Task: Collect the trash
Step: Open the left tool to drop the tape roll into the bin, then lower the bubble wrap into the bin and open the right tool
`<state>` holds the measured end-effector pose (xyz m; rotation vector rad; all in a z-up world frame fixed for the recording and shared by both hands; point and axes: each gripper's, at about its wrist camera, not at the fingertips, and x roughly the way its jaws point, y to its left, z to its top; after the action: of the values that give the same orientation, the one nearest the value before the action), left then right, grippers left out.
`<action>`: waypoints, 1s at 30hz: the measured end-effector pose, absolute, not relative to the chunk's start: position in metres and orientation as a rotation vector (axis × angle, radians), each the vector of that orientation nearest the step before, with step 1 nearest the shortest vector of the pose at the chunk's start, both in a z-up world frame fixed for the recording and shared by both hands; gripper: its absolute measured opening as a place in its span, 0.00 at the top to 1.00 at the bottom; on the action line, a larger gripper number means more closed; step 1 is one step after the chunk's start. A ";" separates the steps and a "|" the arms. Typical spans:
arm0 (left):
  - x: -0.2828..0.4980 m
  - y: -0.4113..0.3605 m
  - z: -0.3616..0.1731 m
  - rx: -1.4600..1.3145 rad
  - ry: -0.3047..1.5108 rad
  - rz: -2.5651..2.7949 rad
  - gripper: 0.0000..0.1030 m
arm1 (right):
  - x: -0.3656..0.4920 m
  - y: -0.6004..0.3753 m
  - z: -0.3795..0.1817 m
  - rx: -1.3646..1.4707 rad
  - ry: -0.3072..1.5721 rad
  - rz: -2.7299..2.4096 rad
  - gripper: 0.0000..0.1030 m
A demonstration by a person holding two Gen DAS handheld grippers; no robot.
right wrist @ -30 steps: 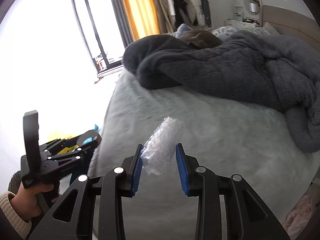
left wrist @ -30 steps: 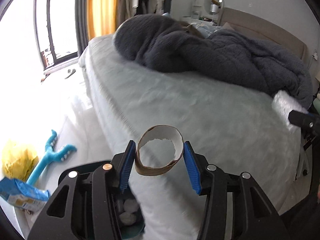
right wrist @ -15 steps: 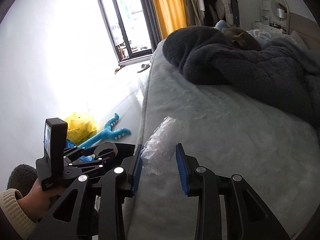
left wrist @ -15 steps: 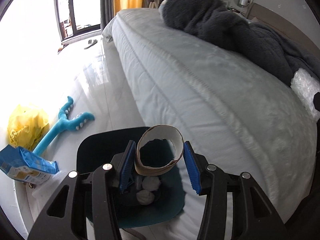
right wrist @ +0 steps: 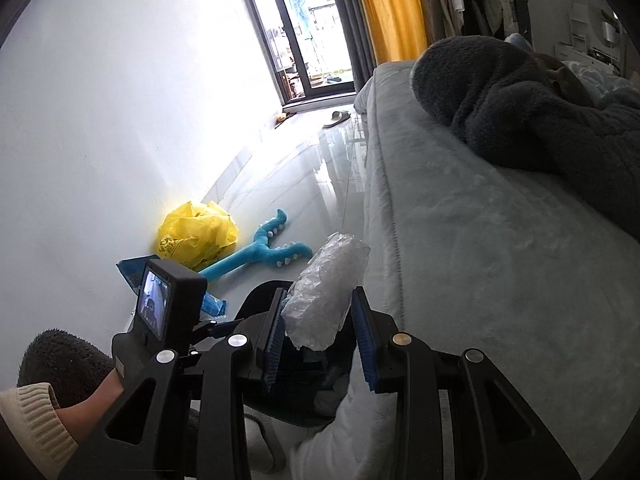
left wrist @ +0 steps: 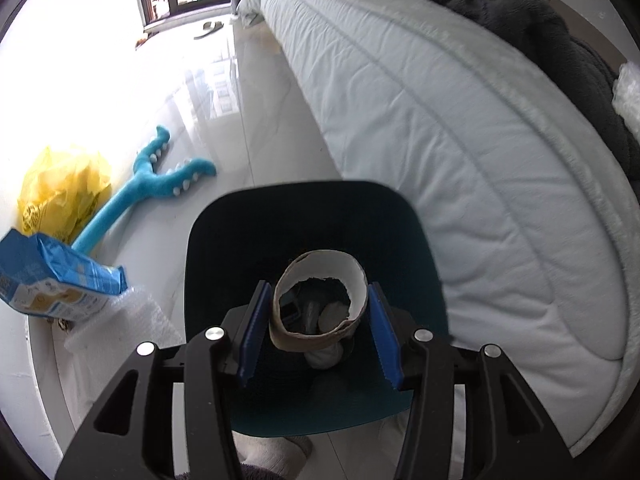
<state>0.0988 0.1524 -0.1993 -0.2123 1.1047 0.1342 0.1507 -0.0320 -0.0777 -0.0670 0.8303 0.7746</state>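
left tongs pinching cardboard tube over bin, right tongs gripping plastic wrap (both angled down)

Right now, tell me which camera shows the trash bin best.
The left wrist view: the trash bin fills its centre, open mouth and contents visible below the cardboard roll. The right wrist view shows only a dark sliver of rim behind the tongs.

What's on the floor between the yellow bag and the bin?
A blue plush toy lies on the floor between the yellow bag and the dark bin. Both wrist views show it.
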 end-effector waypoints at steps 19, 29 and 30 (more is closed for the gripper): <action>0.070 0.202 -0.230 -0.325 1.211 0.114 0.20 | 0.159 0.058 -0.145 -0.149 1.001 0.828 0.68; 0.050 0.224 -0.200 -0.283 1.101 0.165 0.12 | 0.168 0.077 -0.182 -0.193 1.099 0.788 0.68; 0.049 0.226 -0.198 -0.280 1.090 0.173 0.12 | 0.168 0.078 -0.186 -0.196 1.109 0.786 0.68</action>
<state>0.0487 0.2259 -0.1976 -0.2799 1.0900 0.1726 0.1682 0.0785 -0.1862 -0.1964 1.1093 0.7857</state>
